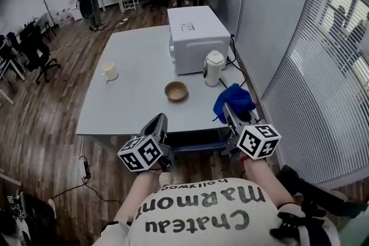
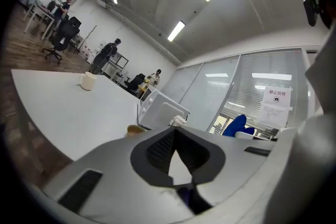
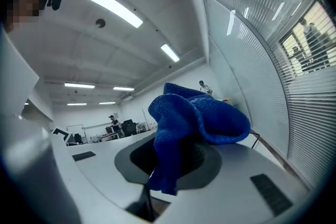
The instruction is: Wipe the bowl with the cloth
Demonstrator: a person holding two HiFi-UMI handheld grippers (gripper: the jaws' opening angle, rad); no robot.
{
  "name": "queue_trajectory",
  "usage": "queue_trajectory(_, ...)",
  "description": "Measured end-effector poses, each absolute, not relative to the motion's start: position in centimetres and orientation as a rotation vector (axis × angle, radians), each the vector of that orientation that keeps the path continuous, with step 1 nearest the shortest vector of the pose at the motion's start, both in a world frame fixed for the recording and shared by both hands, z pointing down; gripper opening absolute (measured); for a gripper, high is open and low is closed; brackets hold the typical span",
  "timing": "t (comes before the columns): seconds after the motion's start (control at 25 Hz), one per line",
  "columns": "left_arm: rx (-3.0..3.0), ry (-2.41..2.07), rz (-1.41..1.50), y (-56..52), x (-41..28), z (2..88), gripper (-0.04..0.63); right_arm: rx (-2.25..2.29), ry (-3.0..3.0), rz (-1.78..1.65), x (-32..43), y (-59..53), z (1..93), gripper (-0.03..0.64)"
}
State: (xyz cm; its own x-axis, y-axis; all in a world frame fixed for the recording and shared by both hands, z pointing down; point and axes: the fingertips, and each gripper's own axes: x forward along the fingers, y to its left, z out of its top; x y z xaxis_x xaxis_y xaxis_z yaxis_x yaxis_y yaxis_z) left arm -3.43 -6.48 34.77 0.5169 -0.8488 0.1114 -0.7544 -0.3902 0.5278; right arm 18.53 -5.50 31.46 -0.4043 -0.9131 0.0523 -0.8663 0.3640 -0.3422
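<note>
A small wooden bowl (image 1: 176,91) sits empty on the grey table (image 1: 132,66), in front of the white microwave. A sliver of the bowl (image 2: 135,129) also peeks over the left gripper's jaws. My left gripper (image 1: 159,123) hovers at the table's near edge, shut with nothing between its pads. My right gripper (image 1: 230,111) is shut on a blue cloth (image 1: 233,99), held up near the table's right front corner. In the right gripper view the cloth (image 3: 194,120) bunches over the jaws and hangs down between them.
A white microwave (image 1: 195,37) stands at the back right with a white kettle (image 1: 214,68) beside it. A cream mug (image 1: 109,71) sits at the table's left. Window blinds run along the right. People and office chairs stand far behind.
</note>
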Motion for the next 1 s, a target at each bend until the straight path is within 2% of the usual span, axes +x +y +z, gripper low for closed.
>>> queue_trajectory(0.36, 2.196, -1.363, -0.215, 1.6, -0.2, 36.6, -0.009, -1.543, 2.573, -0.550, 19.8, 0.3, 34.5, 0.067)
queue_trajectory(1.0, 2.168, -1.427, -0.189, 4.1, 1.8, 37.5, -0.009, -1.529, 2.586, -0.582, 22.5, 1.7, 36.2, 0.067)
